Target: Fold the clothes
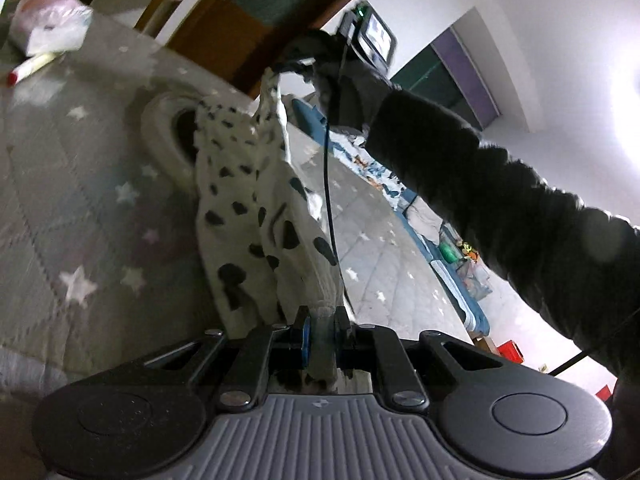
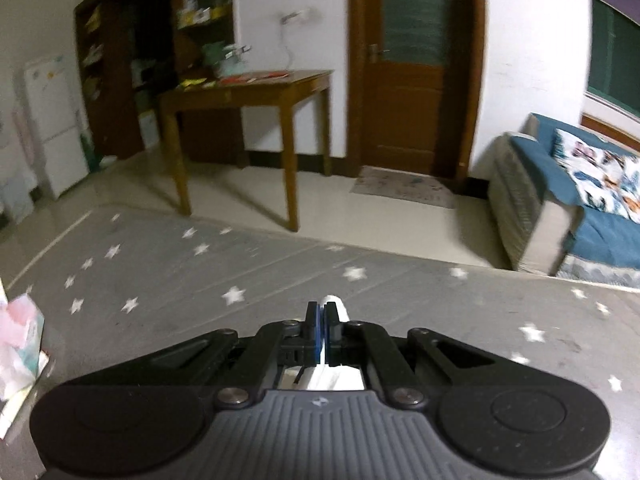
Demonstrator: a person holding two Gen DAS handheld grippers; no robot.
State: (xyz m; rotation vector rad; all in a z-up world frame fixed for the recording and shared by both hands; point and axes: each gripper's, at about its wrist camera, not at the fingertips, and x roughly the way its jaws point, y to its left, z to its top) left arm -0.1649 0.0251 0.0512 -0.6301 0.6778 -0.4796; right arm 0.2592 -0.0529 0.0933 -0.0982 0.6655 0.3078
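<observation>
A white garment with black spots (image 1: pixel 256 208) hangs stretched between my two grippers above a grey star-patterned mat (image 1: pixel 80 200). My left gripper (image 1: pixel 322 320) is shut on one end of it. In the left wrist view my right gripper (image 1: pixel 294 66) is held higher and farther off, shut on the other end. In the right wrist view my right gripper (image 2: pixel 322 312) is shut on a white bit of the garment (image 2: pixel 338 306); the rest of the cloth hangs below, out of that view.
The grey mat (image 2: pixel 280 280) covers the floor. A plastic bag (image 1: pixel 48 24) and a tube lie on its far left. A wooden table (image 2: pixel 248 92), a door (image 2: pixel 412 64) and a blue sofa (image 2: pixel 580 192) stand beyond. A dark-sleeved arm (image 1: pixel 500 192) crosses the right.
</observation>
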